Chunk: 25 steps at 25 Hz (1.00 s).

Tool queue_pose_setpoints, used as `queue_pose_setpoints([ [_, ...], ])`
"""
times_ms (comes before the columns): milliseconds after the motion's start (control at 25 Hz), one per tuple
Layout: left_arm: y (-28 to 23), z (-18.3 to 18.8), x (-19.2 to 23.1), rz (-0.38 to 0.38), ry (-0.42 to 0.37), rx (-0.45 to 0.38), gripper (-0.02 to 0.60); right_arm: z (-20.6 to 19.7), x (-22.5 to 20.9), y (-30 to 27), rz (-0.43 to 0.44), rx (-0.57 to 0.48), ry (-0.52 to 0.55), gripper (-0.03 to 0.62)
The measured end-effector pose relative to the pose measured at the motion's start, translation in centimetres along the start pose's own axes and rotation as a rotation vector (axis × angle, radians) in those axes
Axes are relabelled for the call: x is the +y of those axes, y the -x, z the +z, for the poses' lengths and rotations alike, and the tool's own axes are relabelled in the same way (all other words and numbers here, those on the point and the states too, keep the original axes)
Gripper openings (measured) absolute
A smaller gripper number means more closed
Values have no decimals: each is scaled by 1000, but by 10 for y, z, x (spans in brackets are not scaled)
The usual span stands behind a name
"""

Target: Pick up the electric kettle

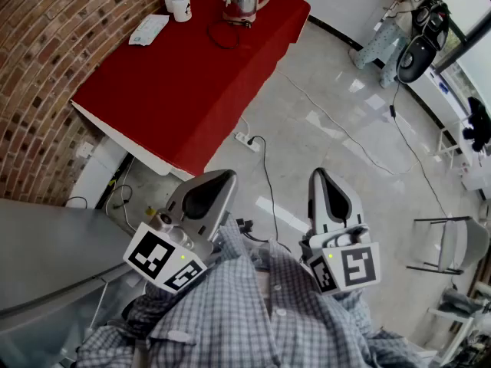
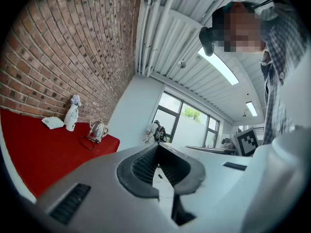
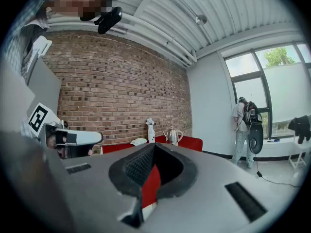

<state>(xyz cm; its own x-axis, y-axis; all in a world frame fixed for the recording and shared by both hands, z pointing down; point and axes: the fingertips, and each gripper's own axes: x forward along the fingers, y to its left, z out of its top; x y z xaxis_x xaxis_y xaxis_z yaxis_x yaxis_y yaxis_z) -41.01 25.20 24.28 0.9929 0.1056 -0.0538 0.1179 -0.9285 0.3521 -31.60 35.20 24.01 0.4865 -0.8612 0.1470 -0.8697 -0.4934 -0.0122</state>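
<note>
Closed L gripper [image 1: 222,178]; kettle [image 1: 242,0] all views

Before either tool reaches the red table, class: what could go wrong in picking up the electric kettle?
1. The shiny steel electric kettle stands at the red table's far end with a black cord looped beside it; a lift could snag that cord.
2. A white bottle-shaped vase stands near it; a wide swing may topple it.
3. A white power strip and a black cable lie on the floor on the way; tripping is possible.
</note>
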Motion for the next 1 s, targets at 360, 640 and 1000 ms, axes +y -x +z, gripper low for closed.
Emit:
queue_pose_setpoints([
  [360,3,2,7,10,8,-4,5,-1,3,-5,0,10,12,6],
  [640,10,6,20,29,15,-15,5,0,7,-15,-20,16,16,6],
  [1000,32,11,49,68,26,-37,5,-3,28,-34,-31,27,6,6],
])
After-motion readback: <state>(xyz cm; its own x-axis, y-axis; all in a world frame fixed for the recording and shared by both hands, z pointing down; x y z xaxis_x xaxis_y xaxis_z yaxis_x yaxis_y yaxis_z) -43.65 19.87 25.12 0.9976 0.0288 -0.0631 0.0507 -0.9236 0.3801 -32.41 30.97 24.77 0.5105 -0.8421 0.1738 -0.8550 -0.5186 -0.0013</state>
